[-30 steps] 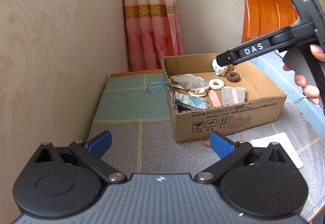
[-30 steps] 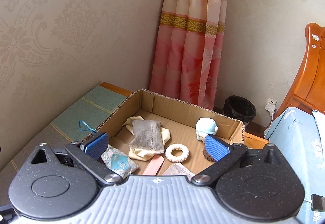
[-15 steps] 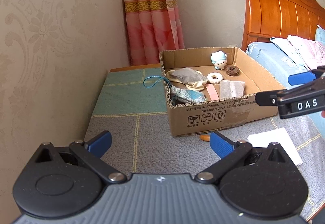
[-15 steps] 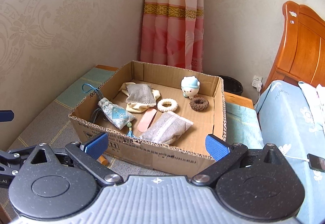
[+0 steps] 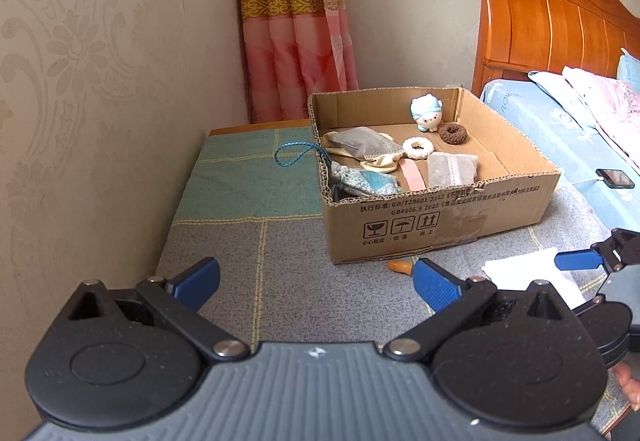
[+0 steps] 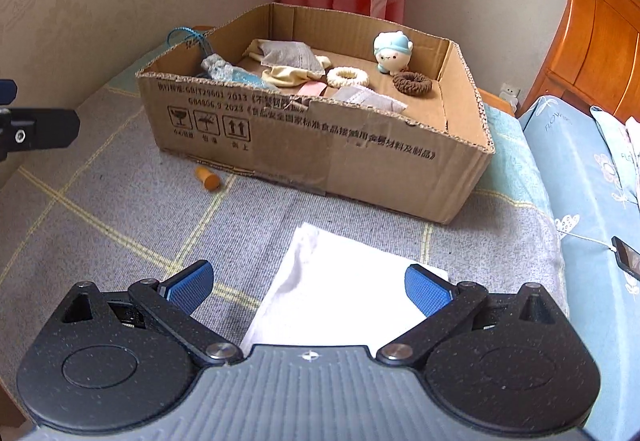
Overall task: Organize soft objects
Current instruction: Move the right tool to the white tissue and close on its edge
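My right claw (image 6: pixel 308 291) spread wide, empty, poised over white cloth (image 6: pixel 340 289) lying on surface just before cardboard box (image 6: pixel 320 145), likely next pick. Left claw (image 5: pixel 316 281) also wide, empty, held back from box, keeping clear. Other soft items already inside box.

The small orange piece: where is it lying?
In both views, the small orange piece lies on the grey mat, against the cardboard box front wall's foot.
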Motion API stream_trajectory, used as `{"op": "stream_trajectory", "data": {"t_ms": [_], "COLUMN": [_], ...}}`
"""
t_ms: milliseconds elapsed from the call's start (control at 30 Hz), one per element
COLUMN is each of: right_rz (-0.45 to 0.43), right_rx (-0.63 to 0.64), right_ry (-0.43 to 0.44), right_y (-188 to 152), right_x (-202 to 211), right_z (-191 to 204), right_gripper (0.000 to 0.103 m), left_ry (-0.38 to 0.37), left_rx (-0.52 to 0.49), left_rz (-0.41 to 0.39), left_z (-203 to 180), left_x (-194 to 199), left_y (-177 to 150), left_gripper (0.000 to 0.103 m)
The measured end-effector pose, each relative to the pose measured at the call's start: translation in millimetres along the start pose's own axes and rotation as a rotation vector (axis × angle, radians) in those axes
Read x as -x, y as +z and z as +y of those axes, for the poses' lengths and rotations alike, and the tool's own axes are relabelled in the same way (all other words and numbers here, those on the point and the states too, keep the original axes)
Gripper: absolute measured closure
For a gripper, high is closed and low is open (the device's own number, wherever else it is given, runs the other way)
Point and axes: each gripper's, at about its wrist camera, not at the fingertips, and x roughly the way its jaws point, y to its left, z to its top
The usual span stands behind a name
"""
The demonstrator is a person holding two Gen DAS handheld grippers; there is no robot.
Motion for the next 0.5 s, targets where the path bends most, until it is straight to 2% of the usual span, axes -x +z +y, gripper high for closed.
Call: {"op": "stream_trajectory", "data": {"t_ms": [233, 500], "right_rz": [0.026, 0.041], "right_rx": [0.021, -0.068], "right_ry": [-0.035, -0.092], "right_y": [-11.8, -22.8], "right_x": [-11.9, -6.2], "right_z": [1.3, -36.5], "right_gripper": [0.000, 0.000], "left_ry": [-0.015, -0.079], "left_rx": [-0.007, -0.022], "left_rz": [0.025, 0.061], "left_z": [-3.0, -13.2], "left_x": [-8.2, -24.0], "left_y": [-2.1, -2.9], "left_gripper": [0.001, 0.001]}}
